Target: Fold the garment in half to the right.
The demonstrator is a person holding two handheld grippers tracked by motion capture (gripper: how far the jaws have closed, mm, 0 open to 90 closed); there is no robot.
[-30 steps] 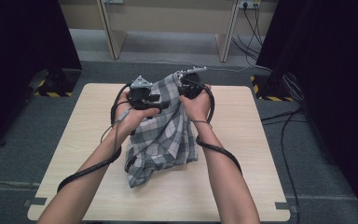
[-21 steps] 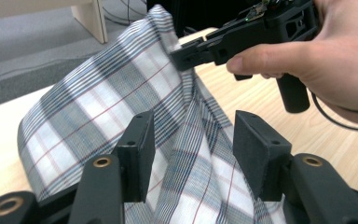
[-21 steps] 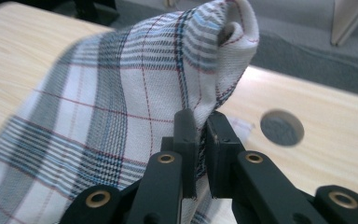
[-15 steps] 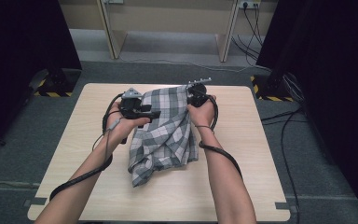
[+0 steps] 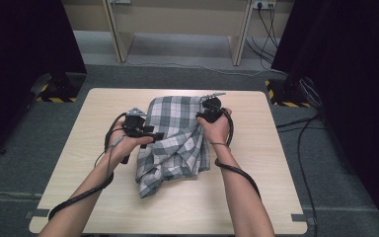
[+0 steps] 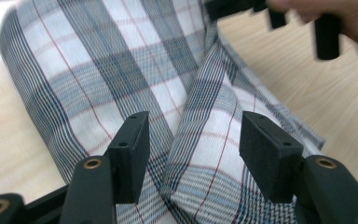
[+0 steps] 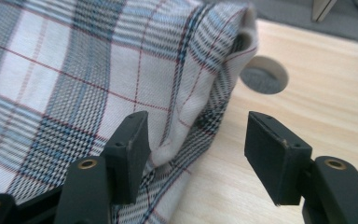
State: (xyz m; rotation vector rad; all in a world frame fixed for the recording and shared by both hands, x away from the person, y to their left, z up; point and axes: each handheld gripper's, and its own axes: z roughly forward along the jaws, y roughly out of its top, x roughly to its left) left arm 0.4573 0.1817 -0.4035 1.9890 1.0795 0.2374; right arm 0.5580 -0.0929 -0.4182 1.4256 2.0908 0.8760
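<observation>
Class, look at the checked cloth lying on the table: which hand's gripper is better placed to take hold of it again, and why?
Probably the left gripper: a raised fold of the cloth lies between its open jaws. The right gripper, whose jaws have just opened, stands over the cloth's edge and bare table.

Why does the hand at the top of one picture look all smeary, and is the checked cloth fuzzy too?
In the left gripper view the hand at the top right is blurred and the checked cloth slightly soft; in the right gripper view the weave is crisp; in the high view the light is even on the table, with dark sides.
</observation>
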